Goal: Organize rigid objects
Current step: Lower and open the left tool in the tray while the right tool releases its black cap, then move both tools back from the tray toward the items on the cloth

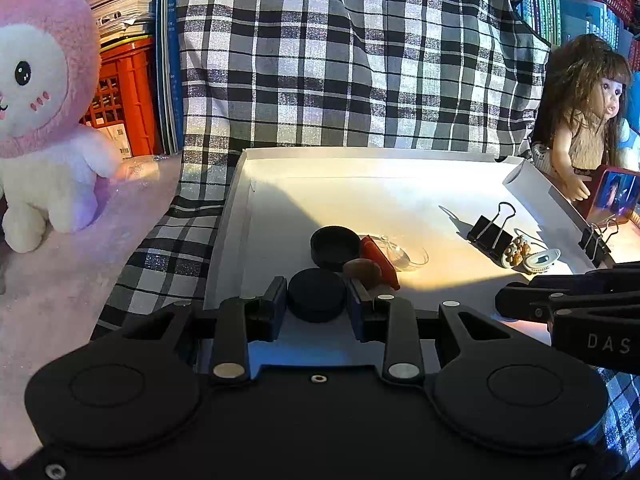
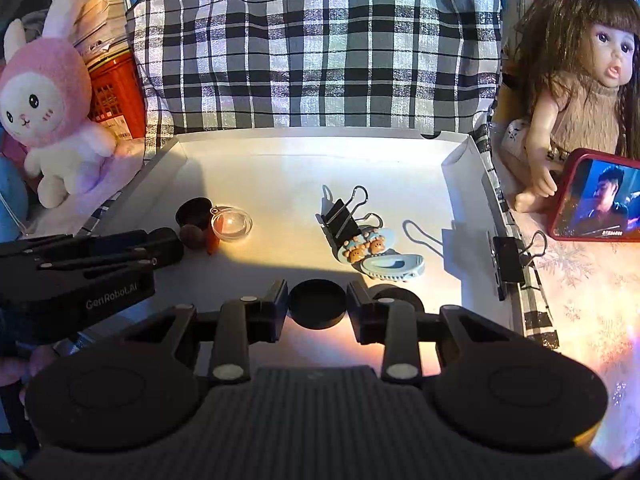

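1. Checked cloth (image 1: 340,60) backs a white tray (image 1: 360,154); one plush rabbit (image 1: 44,112) sits left, one doll (image 2: 580,80) right.
2. Two black pucks are grasped: the left gripper (image 1: 317,298) clenches one puck (image 1: 317,296), the right gripper (image 2: 317,306) another puck (image 2: 317,308), both at the tray's near edge.
3. Two binder clips show: one binder clip (image 2: 340,216) inside the tray, one rim clip (image 2: 510,260) on its right wall.

Red phone (image 2: 596,196) cut off right

A: Where is the tray (image 2: 304,136) open?
B: Its upper middle, bare white floor.
A: What blocks?
B: Black caps (image 1: 335,246) lower left; binder clip (image 2: 341,216) and hair clips (image 2: 394,266) right of centre.
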`<state>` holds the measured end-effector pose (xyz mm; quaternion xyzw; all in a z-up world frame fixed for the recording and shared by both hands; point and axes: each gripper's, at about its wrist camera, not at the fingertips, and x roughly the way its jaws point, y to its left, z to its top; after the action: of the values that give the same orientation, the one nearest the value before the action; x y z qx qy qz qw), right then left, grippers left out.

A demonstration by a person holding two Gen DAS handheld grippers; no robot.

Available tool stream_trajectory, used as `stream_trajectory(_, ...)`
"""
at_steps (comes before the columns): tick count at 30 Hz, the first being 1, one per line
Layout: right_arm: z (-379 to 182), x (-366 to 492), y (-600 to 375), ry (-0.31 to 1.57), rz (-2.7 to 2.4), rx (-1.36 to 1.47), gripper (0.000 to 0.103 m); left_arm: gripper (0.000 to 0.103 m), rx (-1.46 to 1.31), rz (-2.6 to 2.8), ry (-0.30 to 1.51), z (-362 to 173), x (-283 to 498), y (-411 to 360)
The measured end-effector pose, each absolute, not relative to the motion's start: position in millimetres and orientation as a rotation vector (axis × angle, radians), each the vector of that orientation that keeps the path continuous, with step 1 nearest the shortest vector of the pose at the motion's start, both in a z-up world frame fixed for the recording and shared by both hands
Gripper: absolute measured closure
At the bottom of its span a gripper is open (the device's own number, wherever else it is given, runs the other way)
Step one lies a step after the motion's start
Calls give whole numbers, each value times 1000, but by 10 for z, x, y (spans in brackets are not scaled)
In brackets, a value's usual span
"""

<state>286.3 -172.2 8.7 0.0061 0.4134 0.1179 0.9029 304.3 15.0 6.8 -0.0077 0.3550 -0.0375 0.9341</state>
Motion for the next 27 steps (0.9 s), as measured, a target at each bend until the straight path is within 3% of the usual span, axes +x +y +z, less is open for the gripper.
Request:
stream_trajectory(4,90,2861,-1723,852,244,16,62,68,-25,-77,726,75,3039,154)
stream_trajectory(7,99,2855,-1732,851,241,26,48,59,-28,-76,721,104,3008,158)
stream_trajectory(13,198,2766,-1760,820,243,30,41,47,-43,-70,689,237,2866,211)
stream_trajectory(19,351,2573,-1804,760,244,20,28,42,-37,-87,661,394,2625,206)
stream_trajectory(27,507,2216,-1937,685,253,20,20,37,-31,-128,604,593,2107,146)
